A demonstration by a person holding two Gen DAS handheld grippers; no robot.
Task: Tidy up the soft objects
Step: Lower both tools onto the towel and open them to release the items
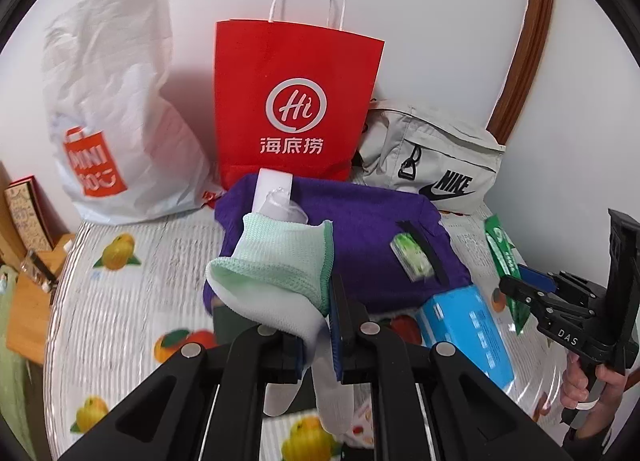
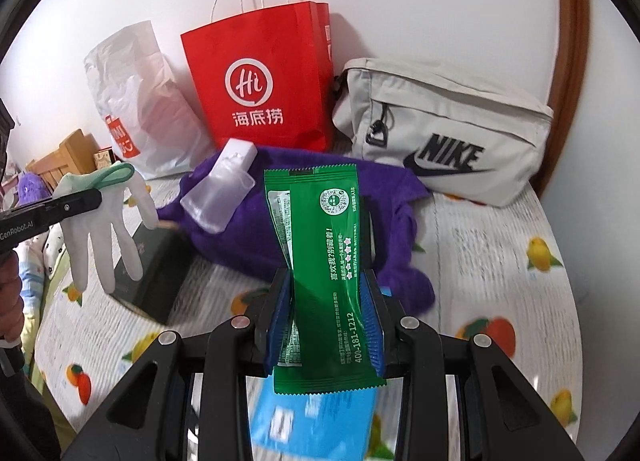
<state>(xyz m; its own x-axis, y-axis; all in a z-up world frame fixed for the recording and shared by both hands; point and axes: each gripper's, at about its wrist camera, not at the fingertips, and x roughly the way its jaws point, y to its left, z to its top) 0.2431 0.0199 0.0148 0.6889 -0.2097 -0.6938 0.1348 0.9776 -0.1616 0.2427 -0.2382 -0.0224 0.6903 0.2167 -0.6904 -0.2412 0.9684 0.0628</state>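
Both jaws are closed on something: your left gripper (image 1: 320, 325) pinches a white glove (image 2: 108, 229) with a mint-green cuff by its wrist end, fingers dangling clear of the worktop (image 2: 500, 261), and your right gripper (image 2: 328, 317) clamps a green sachet (image 2: 320, 245) upright between its blue pads. You look to be mid-sort, both soft items lifted and neither yet stowed. Behind them stand three possible homes: a red paper bag (image 1: 292, 101) marked "Hi" with 海底捞, a white plastic bag (image 1: 116, 109) with an orange MINISO-style logo only partly legible, and a grey pouch (image 2: 440, 129) reading NIKE. Which one takes what cannot be told from here. Your next move calls for carrying each piece over an open mouth before letting go; the glove's limp fingers could snag on a rim. On the sachet you can read "400-181-1212". A purple cloth (image 1: 360, 229) lies between you and the bags, with a clear spray bottle (image 2: 224, 189) on it, and a blue packet (image 1: 468, 333) beside it.
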